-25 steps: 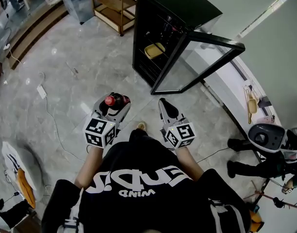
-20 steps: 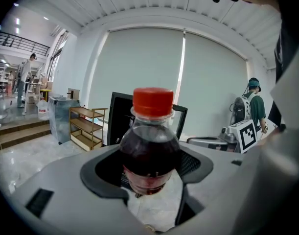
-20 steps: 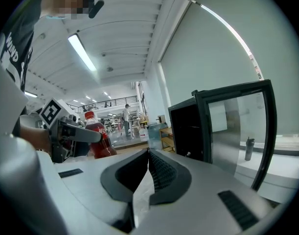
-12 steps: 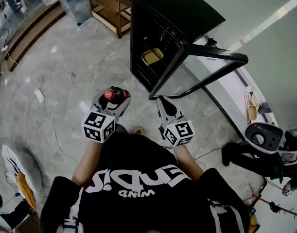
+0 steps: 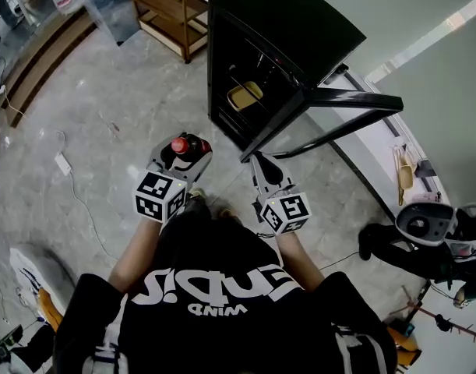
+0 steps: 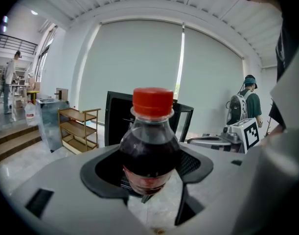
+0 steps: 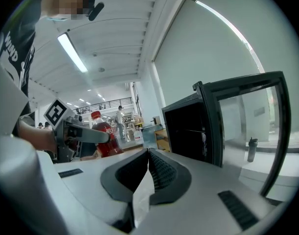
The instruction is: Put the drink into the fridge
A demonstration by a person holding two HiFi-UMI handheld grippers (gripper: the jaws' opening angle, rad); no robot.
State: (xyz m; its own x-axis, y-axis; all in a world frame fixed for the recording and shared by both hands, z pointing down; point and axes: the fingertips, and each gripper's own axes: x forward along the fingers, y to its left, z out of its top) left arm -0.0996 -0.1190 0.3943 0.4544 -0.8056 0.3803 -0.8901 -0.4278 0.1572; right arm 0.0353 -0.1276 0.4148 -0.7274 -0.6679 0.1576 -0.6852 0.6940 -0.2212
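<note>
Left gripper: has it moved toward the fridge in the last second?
Yes. The left gripper, shut on the bottle, has closed part of the gap to the open fridge ahead.

We see a black short-sleeved T-shirt (image 5: 222, 326), white lettering (image 5: 214, 284) (upside down to us), grey left gripper (image 5: 185, 148) and right gripper (image 5: 256, 160), black-and-white marker cubes (image 5: 160, 197).

Grey marble floor (image 5: 105, 107) spreads beneath me, a white cable (image 5: 80, 189) trailing loosely across it. An open wooden shelf unit (image 5: 175, 10) stands at the far side, with low steps (image 5: 43, 49) off to its left. Pale blinds (image 6: 134, 62) are drawn over the tall windows, and a strip light (image 7: 72, 52) glows on the white panelled ceiling (image 7: 115, 28) above me.
</note>
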